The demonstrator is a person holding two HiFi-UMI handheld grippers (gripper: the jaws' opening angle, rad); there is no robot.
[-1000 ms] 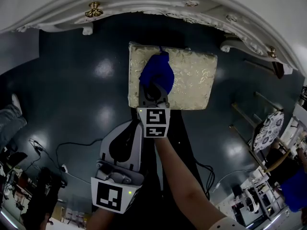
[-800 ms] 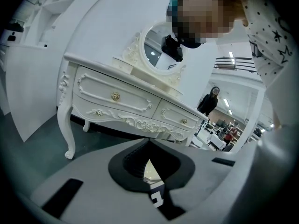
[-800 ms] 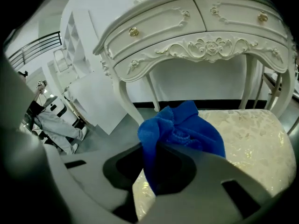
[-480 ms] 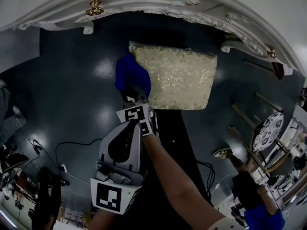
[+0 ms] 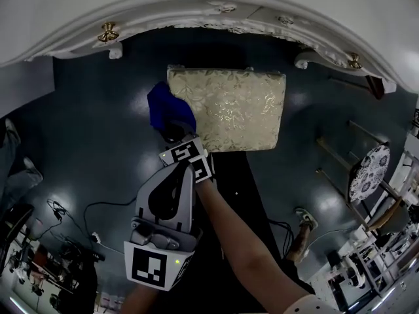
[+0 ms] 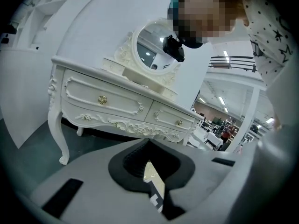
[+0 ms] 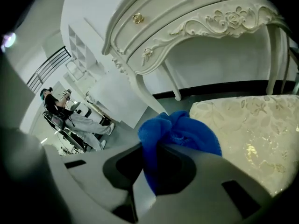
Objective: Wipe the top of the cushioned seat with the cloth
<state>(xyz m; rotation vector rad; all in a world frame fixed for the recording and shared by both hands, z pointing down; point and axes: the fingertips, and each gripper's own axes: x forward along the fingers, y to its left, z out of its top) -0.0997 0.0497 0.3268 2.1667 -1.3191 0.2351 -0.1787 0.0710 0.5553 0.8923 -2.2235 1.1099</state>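
Blue, soft cloth [image 7: 180,132] sits bunched in the clamped jaws of the right gripper [image 5: 175,131], just off the left edge of the cushioned seat [image 5: 229,106], likely light and limp, best pinched at its gathered middle, while the left gripper [image 5: 171,195] hangs on the seat's near side, jaws together, empty.

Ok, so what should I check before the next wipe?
1. Cloth clamped in the right hand-held gripper: ok.
2. Cloth on the seat top: not ok. It is past the seat's edge, over the floor.
3. Seat top free of other things: ok.
4. Left hand-held gripper empty and back from the seat: ok.
5. Any dirt left on the seat: cannot tell.
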